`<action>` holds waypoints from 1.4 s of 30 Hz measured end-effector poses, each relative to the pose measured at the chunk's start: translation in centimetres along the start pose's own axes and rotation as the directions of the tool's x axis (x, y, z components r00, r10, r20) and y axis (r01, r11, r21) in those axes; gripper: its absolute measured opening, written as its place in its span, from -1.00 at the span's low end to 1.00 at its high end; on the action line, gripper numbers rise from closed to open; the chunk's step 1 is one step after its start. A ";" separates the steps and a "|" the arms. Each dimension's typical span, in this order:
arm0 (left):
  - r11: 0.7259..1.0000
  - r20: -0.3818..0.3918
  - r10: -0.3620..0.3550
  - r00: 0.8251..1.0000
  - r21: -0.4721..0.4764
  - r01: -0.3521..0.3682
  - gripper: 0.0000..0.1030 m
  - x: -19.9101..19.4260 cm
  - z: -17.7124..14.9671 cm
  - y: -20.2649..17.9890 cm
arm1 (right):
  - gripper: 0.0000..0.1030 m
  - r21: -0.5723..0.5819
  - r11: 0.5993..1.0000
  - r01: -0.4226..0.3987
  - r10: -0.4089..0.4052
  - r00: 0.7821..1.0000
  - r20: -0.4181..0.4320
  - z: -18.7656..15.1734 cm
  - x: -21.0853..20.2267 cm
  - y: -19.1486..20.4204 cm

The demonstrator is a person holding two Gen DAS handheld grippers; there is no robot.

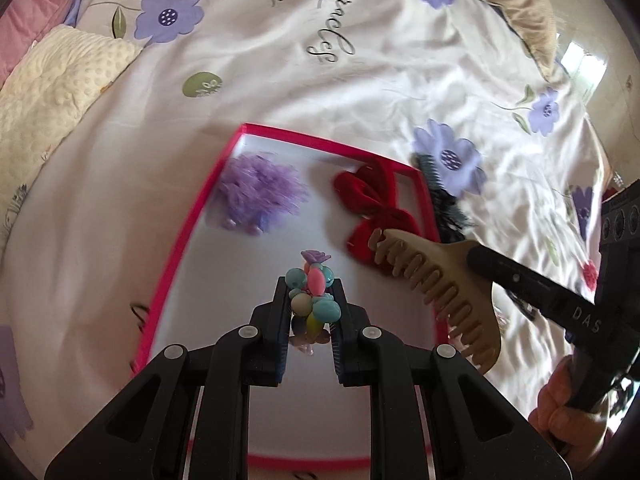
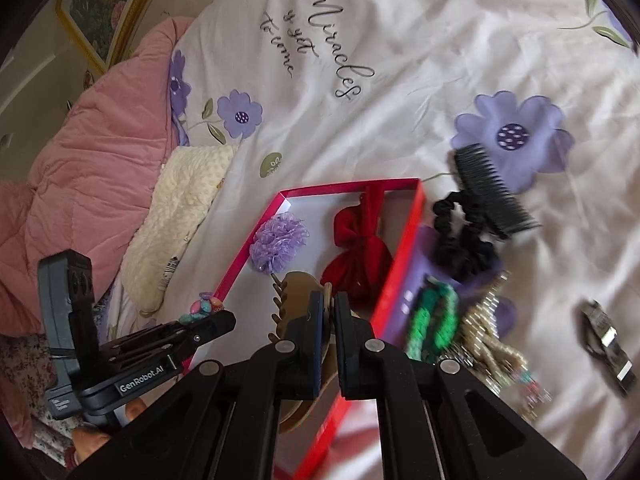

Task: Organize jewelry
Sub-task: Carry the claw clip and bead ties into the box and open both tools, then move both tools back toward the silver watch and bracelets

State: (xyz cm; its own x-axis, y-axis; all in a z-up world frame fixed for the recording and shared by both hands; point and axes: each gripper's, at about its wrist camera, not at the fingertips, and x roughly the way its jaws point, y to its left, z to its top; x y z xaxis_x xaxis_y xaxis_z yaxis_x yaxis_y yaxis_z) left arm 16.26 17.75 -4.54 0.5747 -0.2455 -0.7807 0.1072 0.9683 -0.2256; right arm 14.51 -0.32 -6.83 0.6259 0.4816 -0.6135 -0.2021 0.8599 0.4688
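Squeezed between left gripper (image 1: 311,304) pads: bead bracelet (image 1: 314,294), light, bumpy, slippery. Pinched flat in right gripper (image 2: 329,312): tan claw clip (image 2: 298,292), stiff, light. Both over red tray (image 1: 188,224), ahead of fingertips; best held mid-body, gently

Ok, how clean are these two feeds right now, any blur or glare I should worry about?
Left wrist view: the purple pom-pom and red bow are motion-smeared, while the bead bracelet in the left claw stays sharp; window glare at the upper right. Right wrist view: the green bracelet and black comb are blurred; fisheye bends the red box rim.
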 end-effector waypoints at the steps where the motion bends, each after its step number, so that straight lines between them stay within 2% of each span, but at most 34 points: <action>1: 1.000 0.000 0.003 1.000 -0.003 -0.003 -0.70 0.4 0.4 0.3 | -0.90 -0.006 1.000 0.007 -0.007 1.000 -0.002 0.2 0.6 0.2; 8: 1.000 -0.029 0.022 0.999 -0.011 -0.022 -0.70 3.8 2.4 1.7 | -0.90 -0.030 0.999 0.038 -0.038 0.999 -0.001 1.4 4.1 0.0; 14: 0.999 -0.072 0.041 0.997 -0.025 -0.043 -0.70 6.4 2.8 2.3 | -0.90 -0.067 0.997 0.043 -0.044 0.999 -0.022 1.9 5.6 0.2; 17: 0.999 -0.096 0.039 0.995 -0.028 -0.042 -0.70 7.3 2.5 2.5 | -0.88 -0.092 0.995 0.041 -0.046 0.998 -0.044 1.7 6.1 0.6; 23: 0.998 -0.095 0.067 0.993 -0.001 -0.067 -0.66 7.3 2.5 2.1 | -0.79 -0.107 0.994 0.032 -0.040 0.996 -0.077 1.7 6.6 0.8; 25: 0.997 -0.094 0.080 0.992 0.010 -0.080 -0.57 7.3 2.4 1.9 | -0.79 -0.107 0.994 0.028 -0.037 0.996 -0.083 1.8 6.6 0.9; 26: 0.996 -0.092 0.087 0.992 0.015 -0.086 -0.46 7.3 2.4 1.8 | -0.78 -0.106 0.994 0.025 -0.034 0.996 -0.085 1.8 6.6 0.8; 27: 0.996 -0.092 0.093 0.991 0.017 -0.092 -0.24 7.2 2.4 1.8 | -0.76 -0.103 0.994 0.021 -0.030 0.996 -0.089 1.8 6.6 0.7; 29: 0.994 -0.092 0.109 0.990 0.017 -0.108 -0.06 7.1 2.3 1.8 | -0.69 -0.093 0.996 0.015 -0.024 0.995 -0.092 1.9 6.5 0.6; 32: 0.994 -0.096 0.107 0.990 0.002 -0.108 -0.03 6.7 2.1 2.1 | -0.62 -0.070 0.998 -0.005 -0.002 0.996 -0.090 2.0 5.8 0.3; 35: 0.994 -0.087 0.105 0.991 -0.009 -0.106 0.05 5.8 1.8 2.0 | -0.44 -0.060 0.998 -0.023 0.019 0.997 -0.070 2.1 4.2 0.0; 37: 0.995 -0.072 0.100 0.992 -0.011 -0.101 0.07 4.7 1.5 1.8 | -0.21 -0.049 0.998 -0.030 0.027 0.998 -0.052 2.0 2.9 -0.5; 42: 0.998 -0.042 0.068 0.997 -0.014 -0.069 0.10 2.4 0.6 0.3 | -0.18 0.016 1.000 0.002 -0.001 1.000 -0.014 1.1 -1.0 -3.4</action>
State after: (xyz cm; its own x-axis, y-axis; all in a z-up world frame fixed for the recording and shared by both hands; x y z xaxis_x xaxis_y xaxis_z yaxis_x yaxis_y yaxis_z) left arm 18.18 17.50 -6.12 0.5464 -0.1807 -0.8178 0.0560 0.9821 -0.1797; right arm 15.43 -3.86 -7.09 0.6154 0.4828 -0.6231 -0.1888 0.8577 0.4782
